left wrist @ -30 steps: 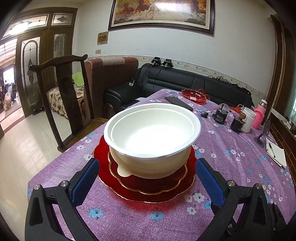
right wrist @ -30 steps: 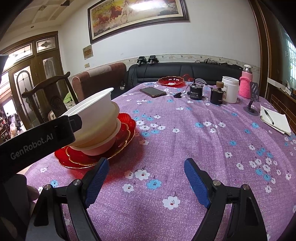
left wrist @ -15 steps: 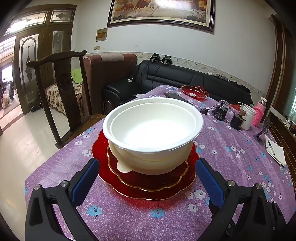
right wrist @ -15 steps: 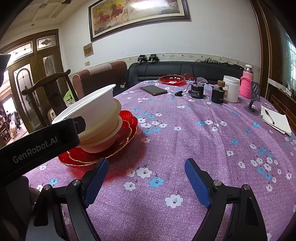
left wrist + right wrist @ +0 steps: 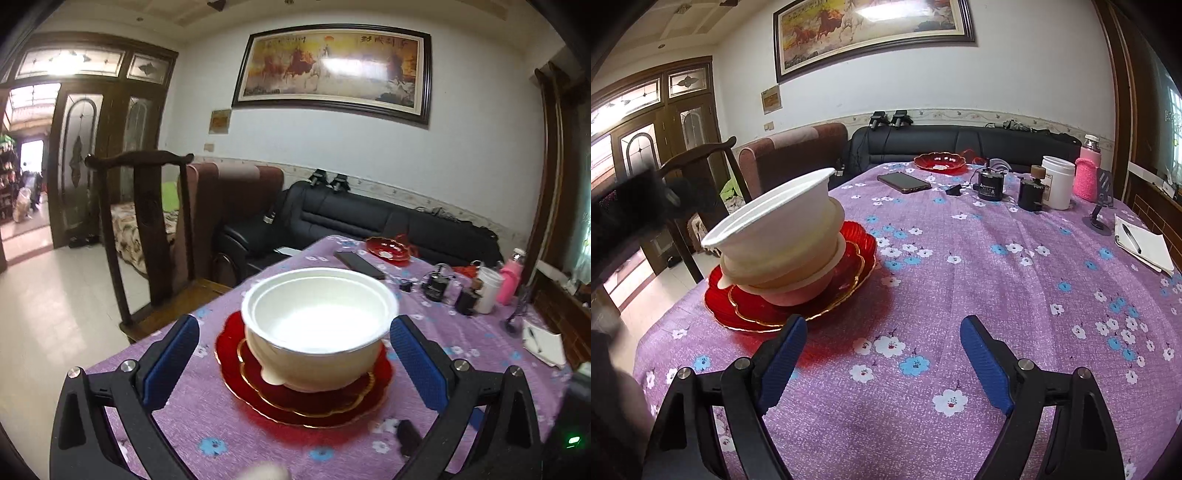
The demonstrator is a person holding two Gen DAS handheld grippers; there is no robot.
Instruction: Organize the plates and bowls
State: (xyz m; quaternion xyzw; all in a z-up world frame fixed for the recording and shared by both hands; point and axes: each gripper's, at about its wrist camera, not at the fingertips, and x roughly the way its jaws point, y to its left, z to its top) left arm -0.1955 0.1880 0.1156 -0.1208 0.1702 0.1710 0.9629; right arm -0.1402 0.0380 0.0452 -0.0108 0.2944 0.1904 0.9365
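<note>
A stack of white and cream bowls sits on stacked red gold-rimmed plates near the table's left edge. The stack tilts in the right wrist view, on the red plates. My left gripper is open and empty, its jaws wide on either side of the bowls, just short of them. My right gripper is open and empty over the purple cloth, right of the stack. Another red plate lies at the table's far end.
A phone, black devices, a white jar, a pink bottle, a phone stand and a notepad with pen sit at the far and right side. A wooden chair stands left of the table.
My left gripper has pulled back and risen, so the bowl stack looks smaller and farther. My right gripper has barely moved. The stack stays in place.
</note>
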